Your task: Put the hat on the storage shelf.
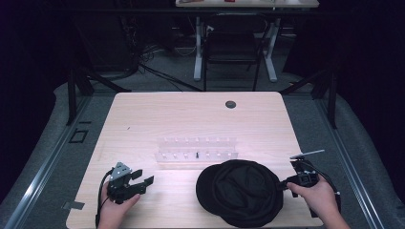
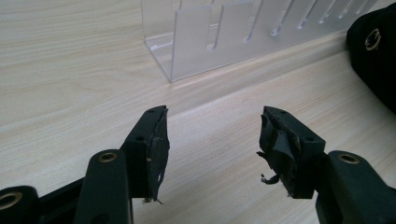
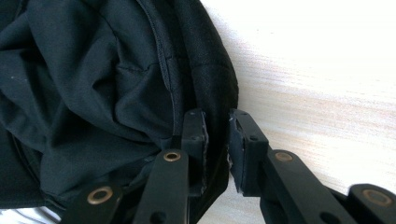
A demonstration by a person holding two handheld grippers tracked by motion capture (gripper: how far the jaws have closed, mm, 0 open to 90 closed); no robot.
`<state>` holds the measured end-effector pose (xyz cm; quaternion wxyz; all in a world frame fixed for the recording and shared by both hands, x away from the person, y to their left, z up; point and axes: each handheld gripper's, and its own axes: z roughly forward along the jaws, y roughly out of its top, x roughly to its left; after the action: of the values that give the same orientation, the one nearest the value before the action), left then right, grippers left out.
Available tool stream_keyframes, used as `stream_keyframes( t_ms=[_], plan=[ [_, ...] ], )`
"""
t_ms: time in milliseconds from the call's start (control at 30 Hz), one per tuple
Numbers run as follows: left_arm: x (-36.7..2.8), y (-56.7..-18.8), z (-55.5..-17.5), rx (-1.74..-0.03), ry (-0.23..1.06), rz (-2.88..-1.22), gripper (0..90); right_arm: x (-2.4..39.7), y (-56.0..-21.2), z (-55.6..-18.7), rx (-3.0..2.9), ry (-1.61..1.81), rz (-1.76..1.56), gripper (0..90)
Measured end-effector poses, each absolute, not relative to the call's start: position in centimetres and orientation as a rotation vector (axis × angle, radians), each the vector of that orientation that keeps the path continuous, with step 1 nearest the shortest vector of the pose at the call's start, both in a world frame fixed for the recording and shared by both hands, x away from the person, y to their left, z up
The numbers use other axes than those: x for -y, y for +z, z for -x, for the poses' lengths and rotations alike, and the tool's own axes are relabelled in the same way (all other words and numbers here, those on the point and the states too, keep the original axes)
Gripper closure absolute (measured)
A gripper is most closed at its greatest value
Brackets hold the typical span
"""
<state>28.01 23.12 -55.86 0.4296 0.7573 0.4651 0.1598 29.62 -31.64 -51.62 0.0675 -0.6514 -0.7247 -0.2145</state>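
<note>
While the left claw [image 1: 143, 180] rests wide open near the counter's [image 1: 143, 119] front-left corner, the right claw [image 3: 217, 140] pinches the black cap's [image 1: 241, 191] rim by the front edge.

In front of me is a light wooden table [image 1: 143, 119] with rounded corners and a small dark round hole [image 1: 230, 104] near its far edge. On it lie a clear acrylic rack [image 1: 196, 149] with slots, in the middle, and a black cap [image 1: 241, 191] just before the rack.
</note>
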Motion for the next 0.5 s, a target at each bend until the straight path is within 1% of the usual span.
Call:
stream_keyframes(
  t_ms=[300, 500],
  plan=[
    [-23.18, -55.86, -28.02, -1.169, 0.396, -1.886, 42.2, 31.28, -52.13, -30.2, 2.161, -0.572, 1.914, 79.1],
    [-23.17, -55.86, -28.01, -1.17, 0.397, -1.886, 42.2, 31.31, -52.42, -30.46, 2.132, -0.558, 1.899, 84.9]
  ],
)
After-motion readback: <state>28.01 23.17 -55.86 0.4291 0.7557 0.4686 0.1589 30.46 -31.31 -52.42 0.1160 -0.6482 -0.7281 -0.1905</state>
